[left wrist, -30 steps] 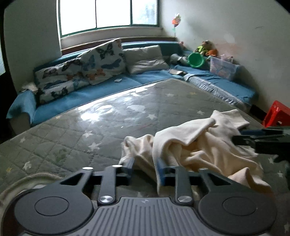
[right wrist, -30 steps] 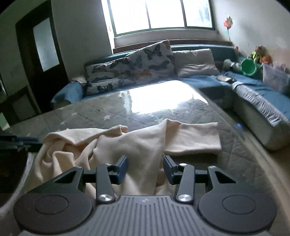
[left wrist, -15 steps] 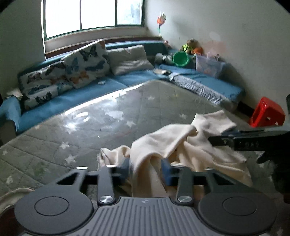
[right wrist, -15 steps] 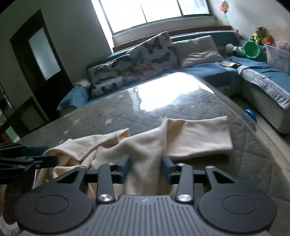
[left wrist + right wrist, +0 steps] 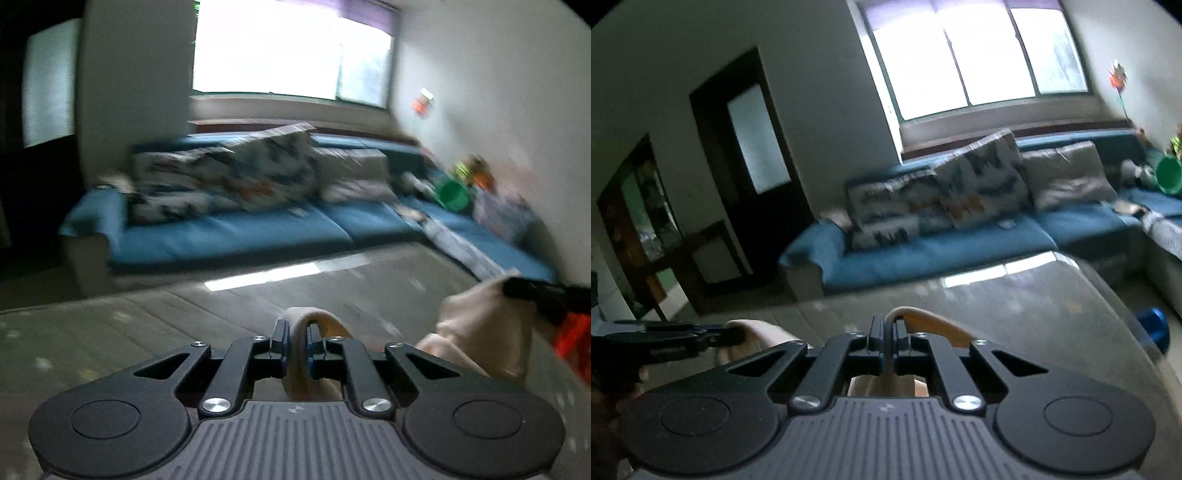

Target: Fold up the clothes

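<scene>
1. My left gripper (image 5: 296, 345) is clenched on a fold of the cream soft fleece garment (image 5: 476, 332).
2. My right gripper (image 5: 889, 345) pinches another edge of it.
3. The garment hangs between them, above the grey quilted star-pattern mat (image 5: 147, 325).
4. I judge this is the lifting step; next I must spread it flat.

Left gripper (image 5: 296, 334) clamped on cloth, right gripper (image 5: 888, 329) likewise, both pointing slightly downward

Soft, matt cream cloth of the garment (image 5: 297, 354) bunches between matt black plastic fingers (image 5: 279, 341) with shiny metal screws, over a quilted grey mat (image 5: 155, 317) with a glossy sheen, beside the blue fabric sofa (image 5: 923, 254).
</scene>
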Tool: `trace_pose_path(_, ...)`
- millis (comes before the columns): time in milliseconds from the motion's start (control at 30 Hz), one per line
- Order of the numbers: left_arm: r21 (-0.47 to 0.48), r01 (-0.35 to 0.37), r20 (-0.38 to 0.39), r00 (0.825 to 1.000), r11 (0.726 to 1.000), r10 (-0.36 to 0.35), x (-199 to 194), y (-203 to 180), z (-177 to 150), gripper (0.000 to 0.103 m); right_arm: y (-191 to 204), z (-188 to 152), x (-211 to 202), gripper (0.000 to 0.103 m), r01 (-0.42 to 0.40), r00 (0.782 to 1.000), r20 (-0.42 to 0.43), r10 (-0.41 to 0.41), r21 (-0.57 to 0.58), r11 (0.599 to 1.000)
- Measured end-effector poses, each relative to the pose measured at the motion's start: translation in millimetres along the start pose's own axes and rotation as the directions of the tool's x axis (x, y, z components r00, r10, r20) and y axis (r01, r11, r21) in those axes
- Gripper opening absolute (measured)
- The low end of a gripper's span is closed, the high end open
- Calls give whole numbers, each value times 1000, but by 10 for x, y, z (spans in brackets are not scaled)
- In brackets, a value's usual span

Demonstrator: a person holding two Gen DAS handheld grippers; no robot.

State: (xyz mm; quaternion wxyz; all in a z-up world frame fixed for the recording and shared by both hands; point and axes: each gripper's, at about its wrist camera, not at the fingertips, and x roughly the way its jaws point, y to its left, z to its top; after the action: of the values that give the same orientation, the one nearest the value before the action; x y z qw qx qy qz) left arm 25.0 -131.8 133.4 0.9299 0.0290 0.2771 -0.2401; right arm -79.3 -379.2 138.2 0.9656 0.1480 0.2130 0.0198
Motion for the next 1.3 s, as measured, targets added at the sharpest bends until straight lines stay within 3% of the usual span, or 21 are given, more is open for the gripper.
trace_pose_path(133,-87,-113,97,988,990,121,-363,530,377,10,198,399,26,3,-31,993,117,30,6,999)
trace_pose_path(233,-174,-136,190,967,975,169,-778,907,539,10,300,610,-72,3,-76,976,207,74,3,997)
trace_pose_path(300,-204,-140,181,967,969,178,-987,1089,554,10,367,668,-98,3,-81,976,202,84,-21,996)
trace_pose_path(400,-216,-112,143,979,970,144,-1179,1308,367,10,448,549,-64,3,-93,988,117,104,-91,991)
trace_pose_path(533,-191,-102,-10,995,976,102,-1215,1434,-217,10,468,129,-42,3,-78,996,-60,69,-160,984)
trace_pose_path(600,-178,-100,-99,992,979,83,-1152,1412,-509,10,447,-104,-40,3,-79,987,-151,52,-180,981)
trace_pose_path(700,-155,-107,-210,975,982,74,-1038,1354,-946,13,468,-476,-6,6,-73,955,-295,8,-210,975)
trace_pose_path(800,-145,-125,-257,963,981,85,-1011,1334,-1219,17,495,-696,-19,12,-63,934,-357,-28,-239,969)
trace_pose_path(900,-160,-151,-244,964,975,109,-1094,1384,-1247,33,451,-728,-149,27,-41,935,-352,-38,-215,976)
trace_pose_path(1033,-161,-164,-171,976,973,136,-1154,1410,-1079,45,437,-626,-251,32,9,958,-281,-65,-195,981)
trace_pose_path(1100,-160,-162,-144,980,974,139,-1094,1385,-984,46,427,-528,-148,39,1,969,-243,-47,-188,982)
trace_pose_path(1233,-153,-167,-109,983,974,151,-764,1324,-790,54,607,-377,214,40,-67,980,-199,31,-177,982)
trace_pose_path(1300,-162,-173,-98,982,971,159,-557,1333,-701,55,758,-324,442,49,-88,982,-181,52,-196,977)
